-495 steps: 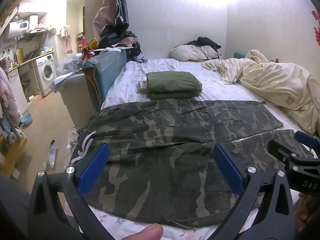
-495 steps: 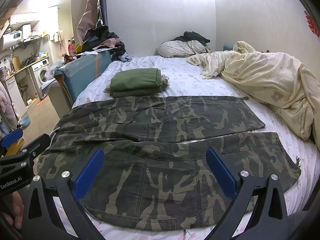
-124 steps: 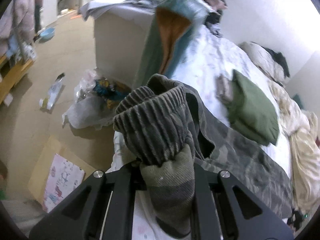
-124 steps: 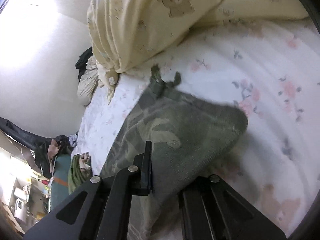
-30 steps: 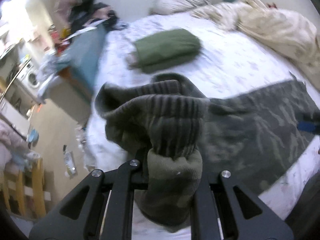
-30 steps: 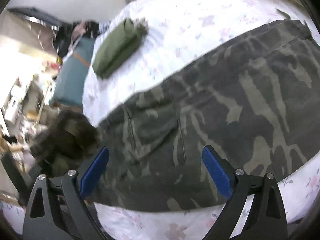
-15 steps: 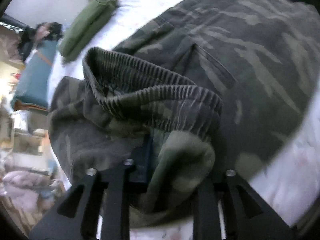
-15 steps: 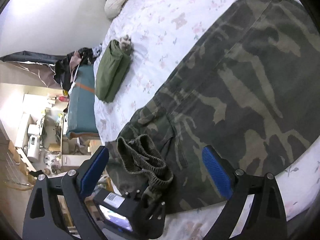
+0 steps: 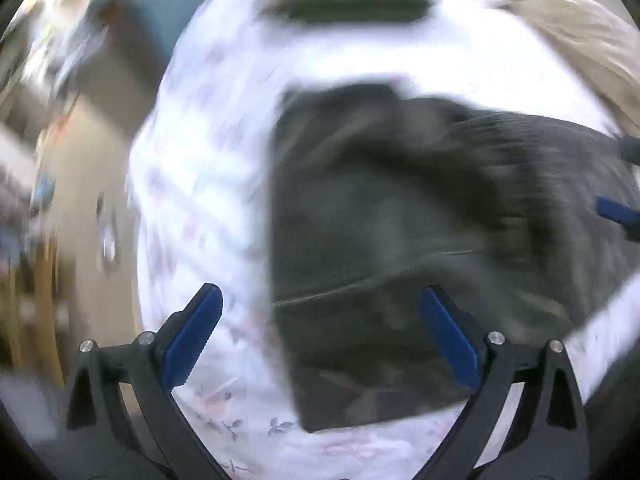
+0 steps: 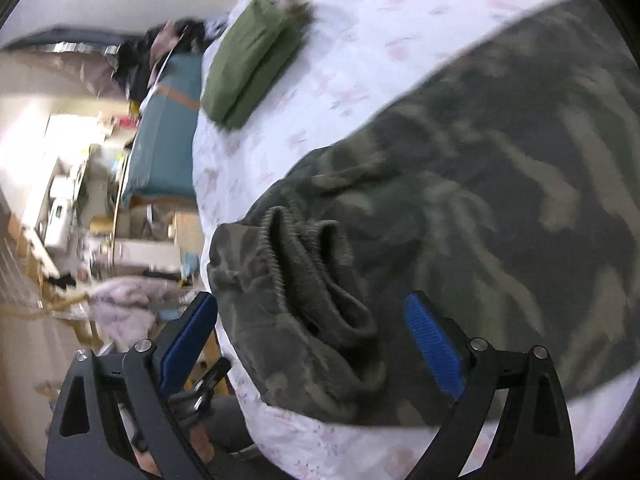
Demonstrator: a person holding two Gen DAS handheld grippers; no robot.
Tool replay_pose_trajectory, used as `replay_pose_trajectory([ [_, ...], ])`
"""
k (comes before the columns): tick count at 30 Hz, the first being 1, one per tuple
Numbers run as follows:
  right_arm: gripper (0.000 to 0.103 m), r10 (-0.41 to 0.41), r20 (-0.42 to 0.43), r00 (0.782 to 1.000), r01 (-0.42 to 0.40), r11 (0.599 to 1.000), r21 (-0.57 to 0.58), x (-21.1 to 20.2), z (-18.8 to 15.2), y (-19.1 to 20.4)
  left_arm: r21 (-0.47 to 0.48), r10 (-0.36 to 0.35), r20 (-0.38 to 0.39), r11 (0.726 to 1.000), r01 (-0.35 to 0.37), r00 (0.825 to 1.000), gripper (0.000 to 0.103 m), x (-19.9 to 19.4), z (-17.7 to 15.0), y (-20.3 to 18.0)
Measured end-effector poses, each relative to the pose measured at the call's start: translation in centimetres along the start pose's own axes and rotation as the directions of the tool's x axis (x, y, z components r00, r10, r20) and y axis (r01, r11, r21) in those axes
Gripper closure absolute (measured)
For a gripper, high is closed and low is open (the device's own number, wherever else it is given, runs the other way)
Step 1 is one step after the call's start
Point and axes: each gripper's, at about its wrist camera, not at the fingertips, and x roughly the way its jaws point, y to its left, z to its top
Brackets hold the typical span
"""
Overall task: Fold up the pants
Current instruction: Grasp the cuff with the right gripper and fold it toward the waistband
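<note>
Blue pads frame both views, and neither pair presses on anything. The left gripper points steeply down at the bed, its jaws opening wide — the camouflage pants lie below and beyond the gap, not pinched by either pad, though this view is badly smeared by blur. The right gripper also stands released, its fingers spread well apart above the cloth, with nothing clasped between them.

The pants rest on the near edge of the bed, spread over the floral sheet. In the right wrist view their ribbed waistband sits bunched in a heap at the near left end of the garment, just ahead of the right gripper's pads, and the camouflage fabric runs off toward the right edge of the bed. In the left wrist view the near part of the garment shows a straight left edge against the white sheet.

Farther on, well apart from the pants, a folded green garment lies on the sheet toward the far left side. Beyond the bed's left edge stands a teal piece of furniture and a cluttered room — too blurred to read. A cream duvet fills the far right corner.
</note>
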Motion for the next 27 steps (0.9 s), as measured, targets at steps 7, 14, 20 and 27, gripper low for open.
replay_pose_trajectory([
  [7, 0.035, -0.077, -0.036, 0.996, 0.075, 0.996, -0.052, 7.4, 3.7, -0.3, -0.046, -0.009, -0.140, 0.999, 0.002, 0.990, 0.004, 4.6, -0.4, 1.5],
  [14, 0.055, 0.053, -0.148, 0.988, -0.052, 0.999, 0.009, 11.5, 4.0, -2.2, -0.067, -0.042, -0.166, 0.997, 0.032, 0.985, 0.004, 6.0, -0.4, 2.0],
  [20, 0.086, 0.102, -0.037, 0.994, -0.108, 0.958, -0.266, 7.0, 3.2, 3.2, -0.102, -0.060, -0.166, 0.994, 0.043, 0.984, 0.004, 6.5, -0.7, 3.3],
  [27, 0.074, 0.004, 0.060, 0.998, 0.011, 0.970, -0.244, 5.7, 3.9, 2.1, -0.090, -0.033, -0.118, 0.996, 0.023, 0.992, 0.004, 5.4, -0.9, 2.9],
])
